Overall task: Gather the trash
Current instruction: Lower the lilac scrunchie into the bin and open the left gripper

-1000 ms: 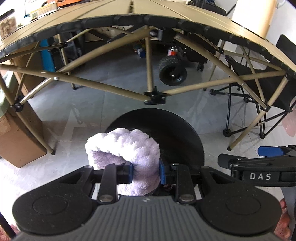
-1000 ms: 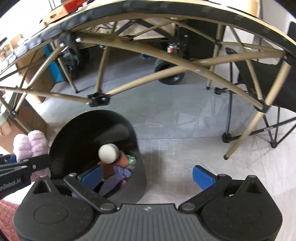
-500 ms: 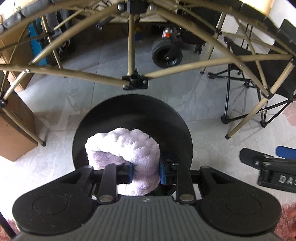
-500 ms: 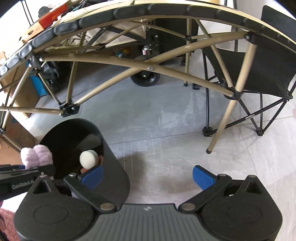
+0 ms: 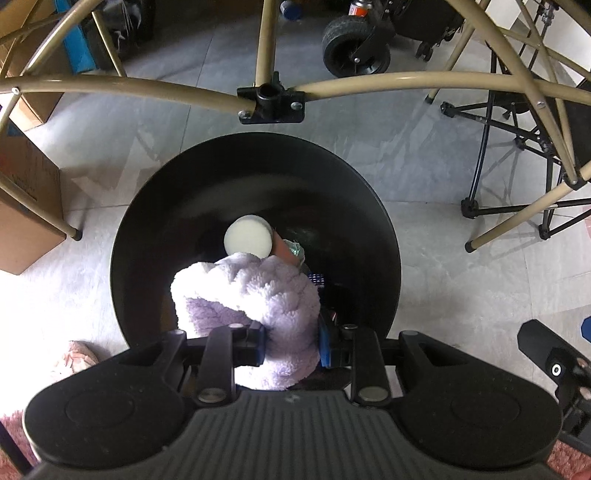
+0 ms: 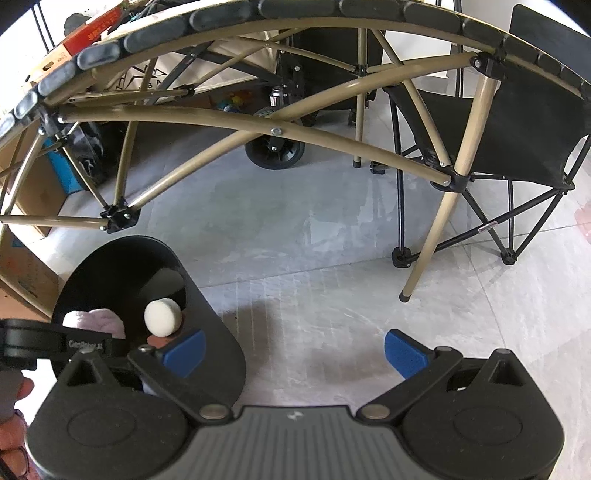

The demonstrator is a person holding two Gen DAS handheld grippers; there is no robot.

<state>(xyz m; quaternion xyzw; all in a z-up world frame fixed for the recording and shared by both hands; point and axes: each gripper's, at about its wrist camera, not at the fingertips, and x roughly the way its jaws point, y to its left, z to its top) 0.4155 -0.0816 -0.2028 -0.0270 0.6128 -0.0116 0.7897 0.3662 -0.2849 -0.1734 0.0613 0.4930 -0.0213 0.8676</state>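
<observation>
Left gripper [image 5: 291, 347] clamped on a fluffy lilac cloth [image 5: 255, 295], held over the mouth of a black bin [image 5: 369, 206], white-capped bottle [image 5: 248, 236] inside, right gripper [image 6: 293, 349] spread wide and empty above grey floor [image 6: 295, 229], beside the bin

A folding table frame of tan metal tubes [image 6: 236, 122] arches across the far half of the scene, its crossing struts joined by a black plastic bracket [image 5: 271, 101] and its top edge lined with dark grey padded slats [image 6: 155, 31]. Beyond it stands a black rubber wheel [image 5: 354, 46] on a dark cart. To the right sits a black fabric folding chair [image 6: 517, 122] on thin black legs. Brown cardboard boxes [image 5: 26, 206] stand at the left, with a blue panel [image 6: 64, 173] behind them. The floor is pale grey tile [image 6: 295, 229]. A pink fluffy rug [image 5: 74, 363] lies at the near left.
</observation>
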